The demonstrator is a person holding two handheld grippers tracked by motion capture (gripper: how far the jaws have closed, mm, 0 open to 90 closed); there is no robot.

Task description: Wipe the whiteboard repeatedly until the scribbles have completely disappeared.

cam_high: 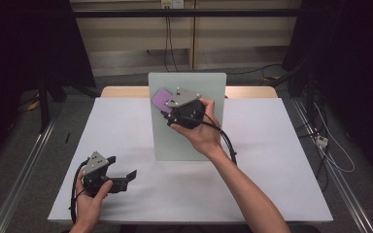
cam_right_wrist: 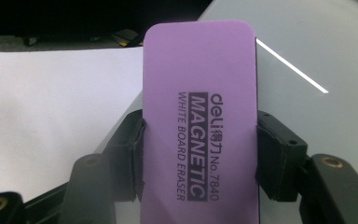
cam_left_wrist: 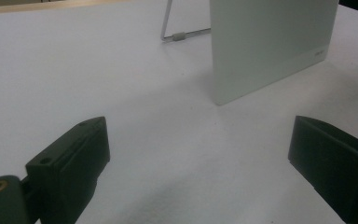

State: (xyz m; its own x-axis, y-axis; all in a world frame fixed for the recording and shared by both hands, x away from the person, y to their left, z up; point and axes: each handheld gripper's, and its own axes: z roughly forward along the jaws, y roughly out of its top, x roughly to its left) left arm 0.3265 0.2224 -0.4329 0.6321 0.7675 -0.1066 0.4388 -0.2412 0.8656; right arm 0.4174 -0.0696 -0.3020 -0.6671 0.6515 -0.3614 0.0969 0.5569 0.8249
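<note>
**Purple eraser held against an upright whiteboard**

The desk (cam_high: pixel 272 160) is covered with a white sheet and takes up most of the high view, with a strip of wood showing at its far edge. Standing upright near the middle of it is a pale grey-green whiteboard (cam_high: pixel 194 136), propped from behind by a thin wire stand (cam_left_wrist: pixel 179 35) that the left gripper view shows resting on the sheet.

The right hand (cam_high: pixel 205 132) reaches in across the desk and holds the right gripper (cam_high: pixel 167 110) up in front of the upper left part of the board. Its jaws are pressed in on the two long sides of a purple eraser (cam_right_wrist: pixel 200 126), which sticks out beyond them towards the board's upper left. The eraser's face carries dark print reading "deli", "MAGNETIC", "No.7840" and "WHITE BOARD ERASER". Whether the eraser touches the board's surface cannot be told.

The left hand (cam_high: pixel 90 201) rests at the near left corner of the desk, holding the left gripper (cam_high: pixel 126 178) low over the sheet, well apart from the board. Its jaws are spread wide with nothing between them, pointing towards the board's lower edge.
</note>
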